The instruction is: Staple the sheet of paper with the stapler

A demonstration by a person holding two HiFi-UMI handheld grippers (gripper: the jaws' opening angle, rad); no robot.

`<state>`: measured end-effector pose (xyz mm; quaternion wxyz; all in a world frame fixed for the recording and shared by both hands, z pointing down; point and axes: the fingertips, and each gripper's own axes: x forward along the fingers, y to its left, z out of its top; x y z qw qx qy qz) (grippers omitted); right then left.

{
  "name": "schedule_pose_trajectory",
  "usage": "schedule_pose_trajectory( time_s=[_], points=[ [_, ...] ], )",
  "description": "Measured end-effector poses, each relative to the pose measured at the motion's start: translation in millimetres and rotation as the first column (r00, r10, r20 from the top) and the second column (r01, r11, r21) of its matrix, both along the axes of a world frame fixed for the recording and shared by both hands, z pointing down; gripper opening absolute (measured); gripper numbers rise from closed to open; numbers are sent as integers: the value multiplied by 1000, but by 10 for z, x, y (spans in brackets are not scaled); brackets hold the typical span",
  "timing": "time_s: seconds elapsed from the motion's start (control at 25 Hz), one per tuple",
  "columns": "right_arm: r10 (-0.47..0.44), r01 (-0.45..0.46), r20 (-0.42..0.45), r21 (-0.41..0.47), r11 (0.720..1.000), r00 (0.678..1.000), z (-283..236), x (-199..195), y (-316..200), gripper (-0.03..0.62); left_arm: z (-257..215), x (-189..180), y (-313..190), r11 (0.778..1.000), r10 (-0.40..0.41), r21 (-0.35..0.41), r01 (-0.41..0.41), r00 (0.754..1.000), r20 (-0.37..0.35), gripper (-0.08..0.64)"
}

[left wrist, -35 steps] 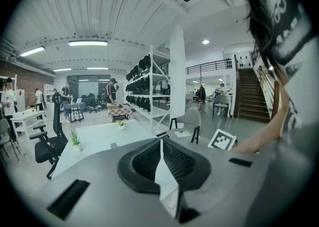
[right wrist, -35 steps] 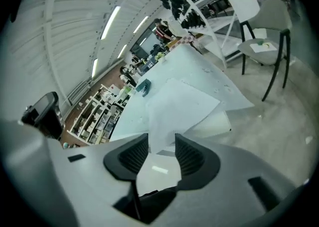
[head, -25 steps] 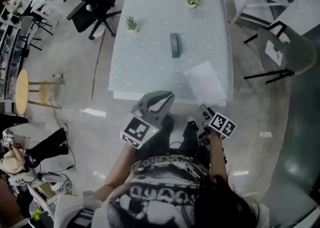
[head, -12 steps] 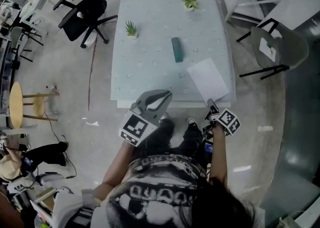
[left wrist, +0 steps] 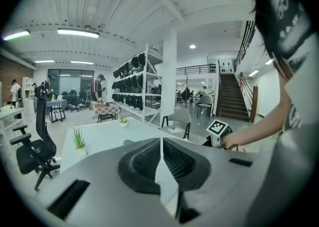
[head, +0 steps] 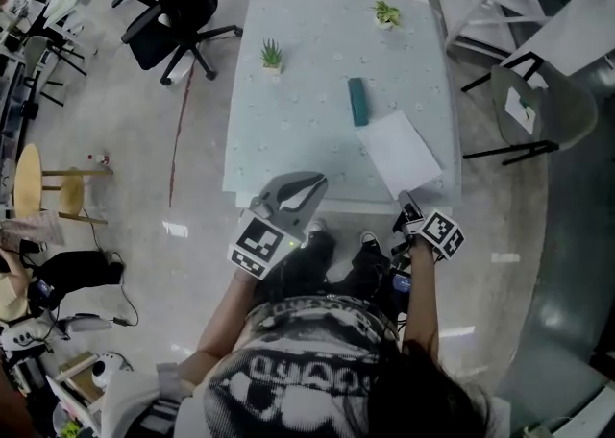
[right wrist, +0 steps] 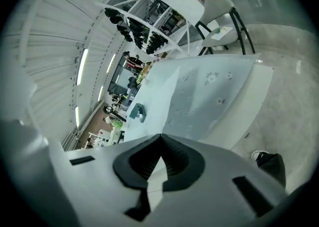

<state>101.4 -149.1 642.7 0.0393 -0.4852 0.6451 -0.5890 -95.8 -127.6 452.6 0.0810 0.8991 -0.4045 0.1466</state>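
A teal stapler (head: 357,101) lies on the pale table (head: 288,129), right of the middle. A white sheet of paper (head: 401,151) lies just nearer and to the right of it, reaching the table's near right edge. My left gripper (head: 315,181) hangs shut and empty over the near edge, left of the sheet. My right gripper (head: 407,204) has just been closing and is shut with nothing between its jaws, just off the sheet's near corner. The left gripper view shows its jaws (left wrist: 160,139) pressed together and the stapler (left wrist: 127,142) beyond. The right gripper view shows the stapler (right wrist: 137,112) far ahead.
Two small potted plants (head: 272,52) (head: 386,12) stand at the table's far side. A black office chair (head: 178,9) is at the far left, a grey chair (head: 538,105) at the right, a round wooden stool (head: 43,182) at the left. The person's shoes (head: 370,237) are under the near edge.
Both grippers and the person have come closer to the table's near edge. The right gripper rose toward the sheet's near corner.
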Motion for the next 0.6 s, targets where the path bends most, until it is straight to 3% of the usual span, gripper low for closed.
schedule_pose_trajectory(
  time_s=[0.2,0.36,0.48,0.6],
  points=[
    [49,-50,156,2,999,987,-148,-163,-45,-6,-10,-138,4,999,-36,9,36,999,-18,15],
    [-3,-14,204,86,996,979,-491,-283,-81,-6,31,-227,-11,998,-58,-5,58,998,-30,15],
    [-49,14,219,160,987,974,-761,-354,-123,-6,267,-139,-15,995,-26,-99,19,998,-66,15],
    [-66,29,204,181,983,977,-876,-392,-143,-6,584,113,-13,970,45,-223,-91,978,-205,16]
  ],
)
